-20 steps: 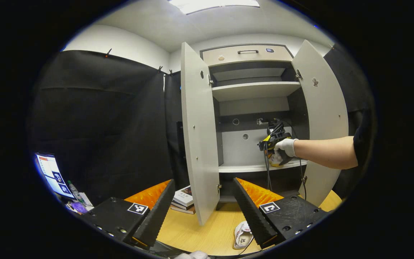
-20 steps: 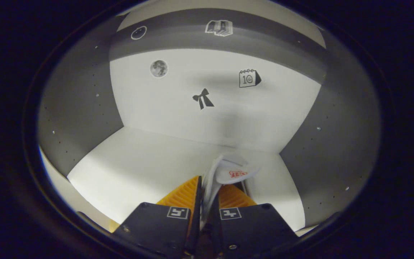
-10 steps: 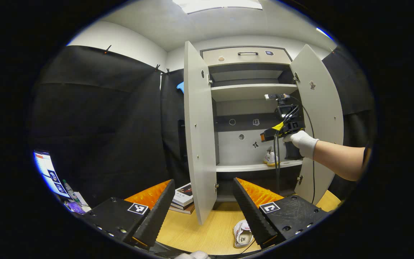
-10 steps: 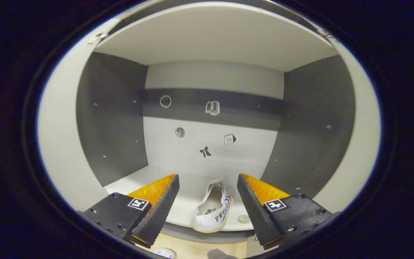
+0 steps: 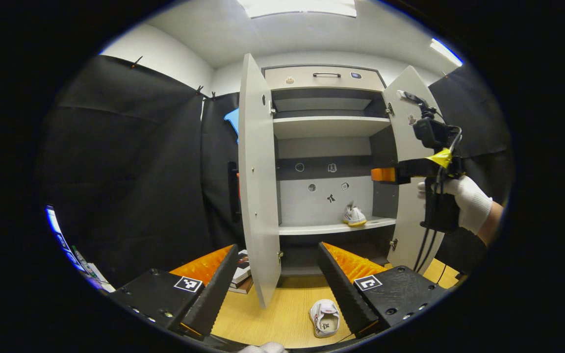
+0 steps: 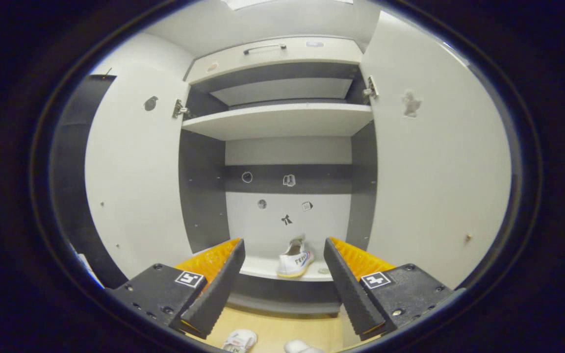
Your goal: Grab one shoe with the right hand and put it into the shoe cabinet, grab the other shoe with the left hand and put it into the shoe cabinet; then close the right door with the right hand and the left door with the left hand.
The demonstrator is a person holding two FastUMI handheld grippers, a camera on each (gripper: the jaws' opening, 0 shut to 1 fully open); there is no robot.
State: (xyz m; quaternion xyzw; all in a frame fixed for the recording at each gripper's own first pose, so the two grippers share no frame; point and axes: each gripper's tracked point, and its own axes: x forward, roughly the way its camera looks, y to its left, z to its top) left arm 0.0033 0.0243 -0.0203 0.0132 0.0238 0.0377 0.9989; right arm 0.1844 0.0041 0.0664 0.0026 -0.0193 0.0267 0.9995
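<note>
The shoe cabinet (image 5: 329, 226) stands with both doors open. One white shoe (image 5: 354, 216) rests on its lower shelf, toward the right; the right gripper view shows this shoe (image 6: 295, 257) from behind. The other white shoe (image 5: 325, 317) lies on the wooden surface before the cabinet, just left of my left gripper's right finger. My left gripper (image 5: 277, 289) is open, empty and above that surface. My right gripper (image 6: 282, 284) is open and empty, outside the cabinet facing the shelf. A gloved hand holds the right gripper (image 5: 395, 174) in front of the right door (image 5: 410, 196).
The left door (image 5: 255, 186) swings out toward me, between my left gripper's fingers. An upper shelf (image 5: 329, 126) and a drawer (image 5: 325, 76) sit above. Books (image 5: 241, 274) lie on the wooden surface left of the cabinet. A screen (image 5: 62, 235) glows at far left.
My right gripper opened, left the shoe on the lower shelf and drew back out of the cabinet to in front of the right door. My left gripper barely moved and stayed open.
</note>
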